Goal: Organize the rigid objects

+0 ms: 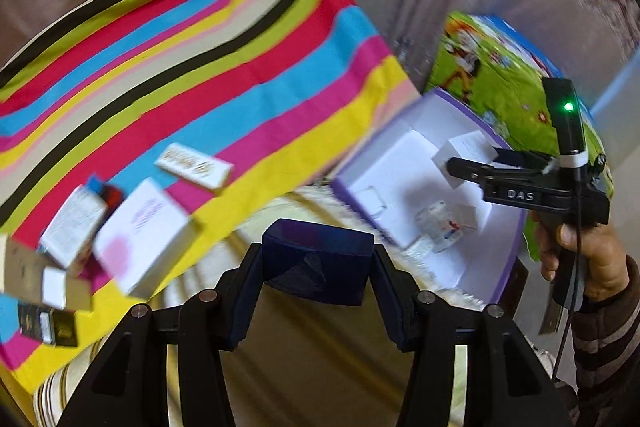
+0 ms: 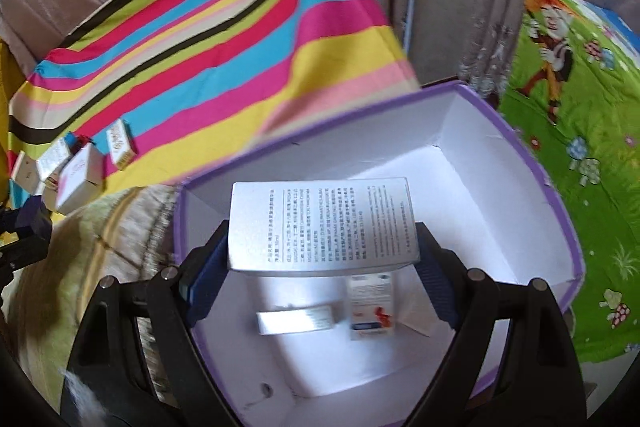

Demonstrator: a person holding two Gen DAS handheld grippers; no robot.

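Note:
My left gripper (image 1: 318, 263) is shut on a dark blue box (image 1: 320, 251), held in the air between the striped cloth and the purple-edged open box (image 1: 516, 223). My right gripper (image 2: 322, 251) is shut on a white box with printed text (image 2: 320, 223) and holds it over the inside of the purple-edged open box (image 2: 520, 163). The right gripper also shows in the left wrist view (image 1: 460, 163), over that box. Small white packages (image 2: 370, 303) lie on the open box's floor.
Several small boxes (image 1: 140, 235) lie on the striped cloth (image 1: 200, 67) at the left; they also show in the right wrist view (image 2: 76, 167). A green cartoon-print cover (image 2: 580, 147) lies right of the open box. Curtains hang behind.

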